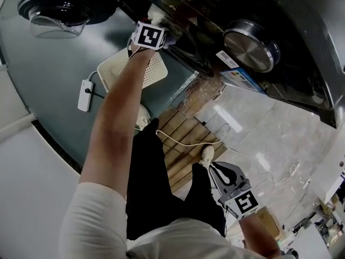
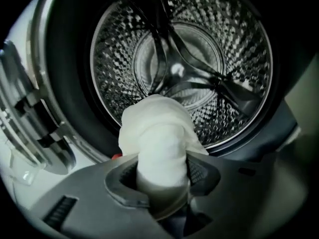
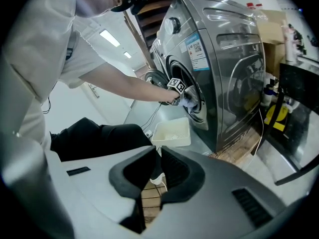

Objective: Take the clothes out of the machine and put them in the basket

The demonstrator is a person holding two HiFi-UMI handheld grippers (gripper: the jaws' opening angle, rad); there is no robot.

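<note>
White basket (image 1: pixel 157 73) on grey floor (image 1: pixel 43 63) beside silver washing machine (image 3: pixel 224 59)

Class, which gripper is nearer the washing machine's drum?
Left. The left gripper is at the mouth of the drum, clamped on a white cloth; the right gripper hangs beside the person's leg, far from it.

**Layout around the washing machine**

The basket (image 3: pixel 172 140) stands on the floor just in front of the washing machine (image 3: pixel 224 68), below its door opening. At the mouth of the machine's drum (image 2: pixel 234 44), the cloth (image 2: pixel 162 138) sits in the left gripper (image 2: pixel 162 183). The power strip (image 1: pixel 84 95) lies on the floor farther from the machine than the basket. The right gripper (image 1: pixel 215 169) is well apart from the machine.
</note>
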